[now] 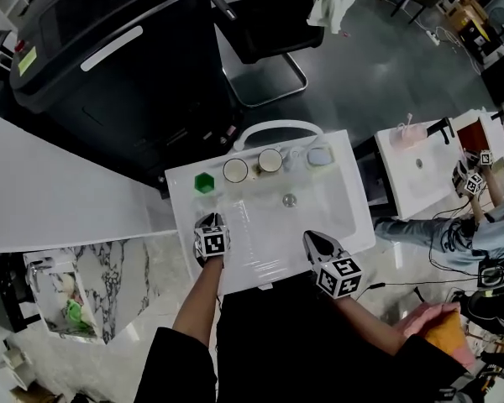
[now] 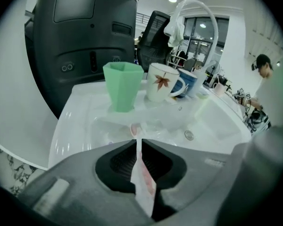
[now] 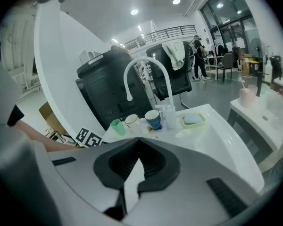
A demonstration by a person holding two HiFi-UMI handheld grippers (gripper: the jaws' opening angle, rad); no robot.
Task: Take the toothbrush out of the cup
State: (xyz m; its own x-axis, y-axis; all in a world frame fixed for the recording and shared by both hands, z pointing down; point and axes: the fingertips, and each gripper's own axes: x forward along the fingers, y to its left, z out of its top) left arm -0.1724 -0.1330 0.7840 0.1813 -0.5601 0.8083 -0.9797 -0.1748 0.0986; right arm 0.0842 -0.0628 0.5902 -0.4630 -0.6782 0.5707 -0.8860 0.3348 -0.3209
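Observation:
A pale toothbrush with pink marks [image 2: 142, 178] sticks up between the jaws of my left gripper [image 2: 138, 142], which is shut on it. Its far end points down over the white sink basin [image 2: 217, 126], outside any cup. Behind it on the sink ledge stand a green cup [image 2: 123, 86], a white mug with a leaf print [image 2: 161, 82] and a blue mug [image 2: 188, 81]. In the head view my left gripper [image 1: 208, 225] hangs over the basin's left part. My right gripper [image 1: 312, 240] is over the front edge, shut and empty [image 3: 139, 142].
A white arched faucet [image 1: 277, 128] and a soap dish [image 1: 320, 156] are at the sink's back. The drain [image 1: 290, 200] lies mid-basin. A large black machine [image 1: 118, 49] stands behind, a white counter [image 1: 50, 200] at left. Another person works at a second sink [image 1: 420, 162] on the right.

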